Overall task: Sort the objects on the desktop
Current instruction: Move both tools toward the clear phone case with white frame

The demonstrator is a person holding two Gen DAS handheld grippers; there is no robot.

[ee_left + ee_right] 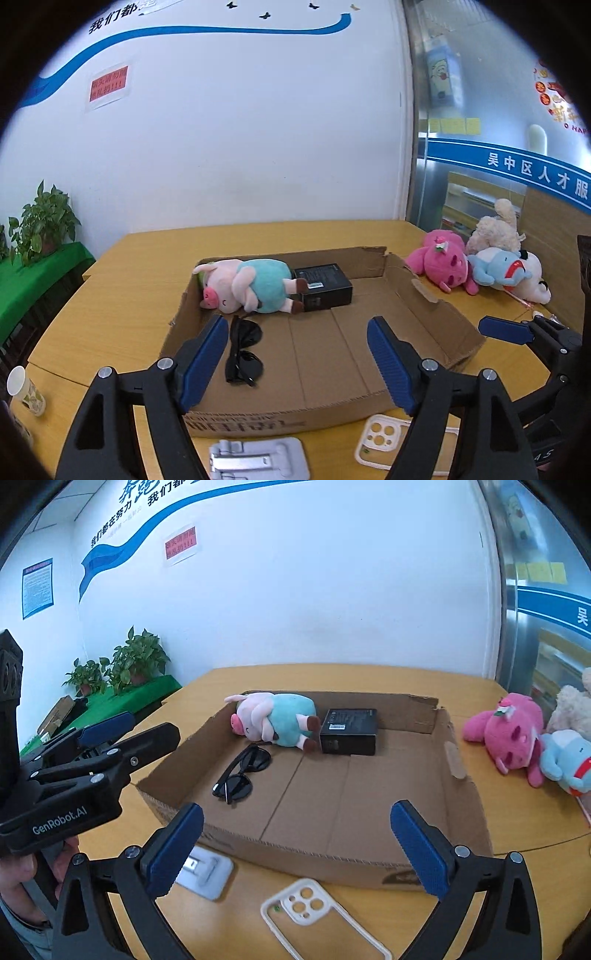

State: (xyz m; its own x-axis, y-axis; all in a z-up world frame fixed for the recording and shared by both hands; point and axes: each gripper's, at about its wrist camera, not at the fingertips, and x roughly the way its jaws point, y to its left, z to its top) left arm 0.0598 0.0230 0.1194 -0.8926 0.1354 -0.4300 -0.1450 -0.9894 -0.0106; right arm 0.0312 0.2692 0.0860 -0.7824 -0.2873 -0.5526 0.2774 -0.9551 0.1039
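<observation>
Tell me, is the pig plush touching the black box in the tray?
Touching. The right wrist view shows the pig plush's foot pressed against the black box's side, no gap.

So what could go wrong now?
1. The phone case lies flat on the table, so the open right tongs may slip off its thin rim.
2. The sunglasses sit near the box's front wall; anything dropped in there could land on them.
3. The left tongs are close by and might bump the right.
</observation>
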